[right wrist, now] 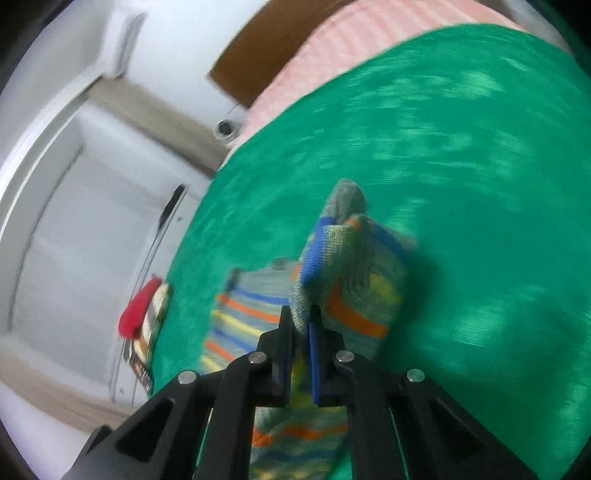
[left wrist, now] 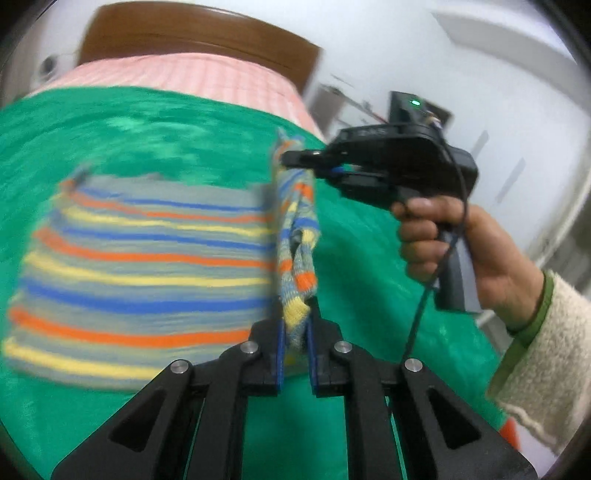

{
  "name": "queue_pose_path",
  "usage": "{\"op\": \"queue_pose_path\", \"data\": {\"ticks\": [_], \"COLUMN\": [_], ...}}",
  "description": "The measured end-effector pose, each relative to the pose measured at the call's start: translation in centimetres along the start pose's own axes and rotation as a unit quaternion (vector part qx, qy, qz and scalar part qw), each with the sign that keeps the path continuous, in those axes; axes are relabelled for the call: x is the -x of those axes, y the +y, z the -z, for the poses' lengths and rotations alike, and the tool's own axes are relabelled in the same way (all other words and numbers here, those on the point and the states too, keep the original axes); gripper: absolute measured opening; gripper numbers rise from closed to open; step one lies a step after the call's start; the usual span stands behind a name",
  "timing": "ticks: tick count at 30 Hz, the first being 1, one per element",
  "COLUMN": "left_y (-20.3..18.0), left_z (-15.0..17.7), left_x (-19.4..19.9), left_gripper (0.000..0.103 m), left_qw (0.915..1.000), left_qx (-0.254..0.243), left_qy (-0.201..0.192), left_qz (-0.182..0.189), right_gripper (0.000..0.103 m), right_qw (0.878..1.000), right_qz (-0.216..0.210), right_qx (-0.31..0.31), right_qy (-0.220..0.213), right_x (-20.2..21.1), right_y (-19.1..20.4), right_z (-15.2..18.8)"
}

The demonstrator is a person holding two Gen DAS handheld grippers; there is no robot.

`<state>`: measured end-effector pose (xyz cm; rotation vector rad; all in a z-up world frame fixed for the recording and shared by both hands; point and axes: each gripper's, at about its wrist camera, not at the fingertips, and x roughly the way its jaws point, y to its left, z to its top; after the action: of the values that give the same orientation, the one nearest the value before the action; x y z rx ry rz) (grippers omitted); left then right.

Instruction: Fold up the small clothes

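Note:
A small striped knit garment [left wrist: 140,266], grey with orange, blue and yellow bands, lies partly on a green cloth [left wrist: 147,133]. Its right edge is lifted off the cloth. My left gripper [left wrist: 294,314] is shut on the near end of that lifted edge. My right gripper [left wrist: 284,159], held by a hand, is shut on the far end of the same edge. In the right wrist view, my right gripper [right wrist: 301,314] pinches a bunched fold of the garment [right wrist: 347,266], and the rest of it hangs below the fingers. Both views are blurred by motion.
The green cloth [right wrist: 461,184] covers a bed with a pink checked sheet [left wrist: 192,74] and a brown headboard [left wrist: 192,33]. A red item and a small stack [right wrist: 142,314] lie at the bed's edge. White walls and a cabinet stand beyond.

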<state>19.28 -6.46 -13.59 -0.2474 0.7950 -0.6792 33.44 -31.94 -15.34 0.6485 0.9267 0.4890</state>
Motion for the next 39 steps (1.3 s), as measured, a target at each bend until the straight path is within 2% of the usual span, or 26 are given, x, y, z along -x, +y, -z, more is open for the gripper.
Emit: {"op": "queue_pose_path", "data": {"ticks": [3,8,12,15,16,17,19,20,21,24,26,28,29,31,32,33,35,37,38,39], "left_y": [5.2,11.0,13.4,14.2,14.5,15.0,15.6,15.6,15.4,15.4,14.9,14.7,15.0,15.3,16.0,16.1,16.1,15.7,15.2,14.8], "left_z": [0.7,1.5,1.4,1.5,1.6,2.1,2.7,2.8,3.0,2.4,2.1,1.5,0.2,0.2,0.1,0.6,0.8,-0.3,-1.7,-2.9], "left_x": [3.2,5.6,5.9,6.2,6.0,6.2,6.2,6.5,7.4,8.7,9.0,8.6,7.5,6.6,6.2,6.0,5.9,6.8,7.2,7.2], "left_gripper": [0.008,0.008,0.008,0.008,0.009,0.014,0.033,0.049,0.059,0.070,0.073,0.073,0.072,0.060,0.049,0.046,0.046,0.046,0.050,0.060], "left_qw": [0.9975,0.9897,0.9851,0.9829,0.9825,0.9814,0.9762,0.9744,0.9735,0.9751,0.9774,0.9785,0.9778,0.9731,0.9714,0.9694,0.9697,0.9731,0.9758,0.9780], "left_qx": [0.066,0.125,0.148,0.149,0.149,0.150,0.155,0.156,0.157,0.146,0.136,0.129,0.129,0.129,0.128,0.124,0.115,0.102,0.086,0.070], "left_qy": [-0.014,-0.026,-0.027,-0.029,-0.019,-0.003,0.015,0.012,0.000,-0.022,-0.027,-0.022,-0.019,0.003,0.016,0.036,0.059,0.052,0.039,0.032], "left_qz": [-0.021,-0.064,-0.084,-0.105,-0.111,-0.120,-0.151,-0.161,-0.166,-0.166,-0.160,-0.159,-0.164,-0.191,-0.199,-0.209,-0.207,-0.200,-0.197,-0.194], "right_gripper": [0.008,0.008,0.008,0.008,0.008,0.010,0.022,0.032,0.034,0.034,0.034,0.034,0.034,0.034,0.034,0.034,0.035,0.034,0.034,0.034], "right_qw": [0.999,0.990,0.988,0.990,0.991,0.991,0.993,0.993,0.994,0.995,0.993,0.987,0.980,0.966,0.958,0.955,0.945,0.942,0.945,0.949], "right_qz": [-0.001,0.017,0.032,0.033,0.031,0.031,0.019,0.010,-0.005,-0.029,-0.019,0.003,0.012,0.018,0.026,0.035,0.076,0.079,0.074,0.066], "right_qx": [0.044,0.108,0.117,0.101,0.100,0.100,0.088,0.079,0.071,0.078,0.108,0.157,0.191,0.249,0.270,0.277,0.297,0.313,0.306,0.299], "right_qy": [0.031,0.084,0.095,0.088,0.084,0.083,0.083,0.083,0.080,0.055,0.040,0.041,0.048,0.068,0.087,0.103,0.117,0.093,0.090,0.080], "right_x": [-4.8,-14.7,-19.8,-21.6,-22.0,-22.5,-23.0,-23.1,-22.5,-19.3,-16.1,-13.6,-12.3,-10.5,-9.9,-9.9,-9.6,-8.0,-7.4,-6.9], "right_y": [4.6,10.7,12.1,12.4,12.5,12.5,12.4,12.5,12.4,12.9,13.0,13.4,13.5,13.3,12.6,11.9,10.1,10.2,10.4,10.6], "right_z": [-0.2,1.1,1.9,2.3,2.4,2.4,2.8,2.8,2.8,2.8,3.2,4.2,5.4,8.5,10.8,12.2,15.2,16.0,15.5,14.6]}}
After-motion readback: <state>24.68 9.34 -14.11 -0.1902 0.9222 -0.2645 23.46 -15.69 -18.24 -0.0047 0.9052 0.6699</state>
